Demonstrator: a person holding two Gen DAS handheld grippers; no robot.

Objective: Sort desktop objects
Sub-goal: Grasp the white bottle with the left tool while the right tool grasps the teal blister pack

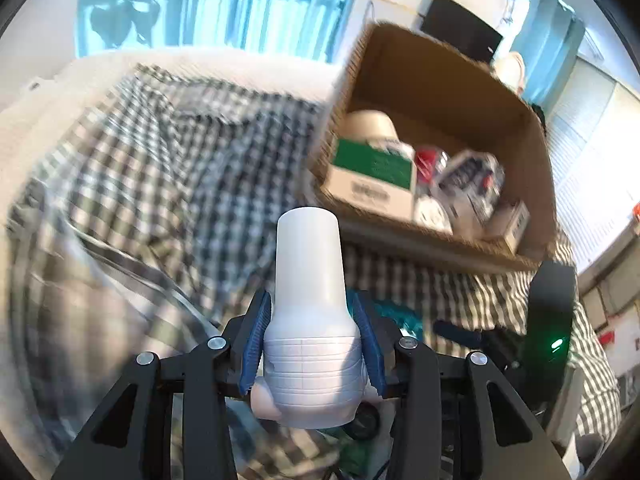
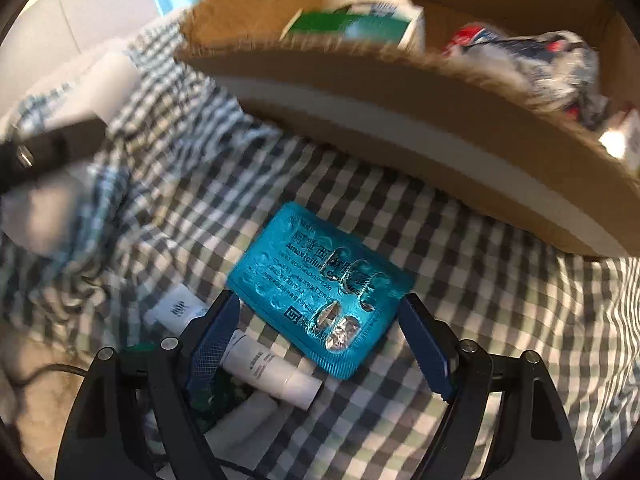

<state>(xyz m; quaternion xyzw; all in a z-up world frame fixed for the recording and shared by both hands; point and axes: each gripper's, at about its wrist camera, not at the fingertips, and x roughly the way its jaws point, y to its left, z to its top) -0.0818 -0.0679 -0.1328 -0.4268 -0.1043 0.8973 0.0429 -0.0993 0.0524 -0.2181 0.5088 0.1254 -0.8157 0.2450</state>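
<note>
A checked cloth [image 2: 460,280] covers the surface, which may be a bench or a bed; the blur leaves that unclear. On it stands a cardboard box [image 1: 436,80] holding a green-and-white carton [image 1: 372,172] and crumpled packets. The left gripper [image 1: 314,340] is clamped on a white bottle [image 1: 310,288], held above the cloth, near the box. The right gripper [image 2: 320,340] has its jaws apart, straddling a teal blister pack [image 2: 316,284] lying flat on the cloth, pads not pressing it. A small white tube [image 2: 272,372] lies beside it.
</note>
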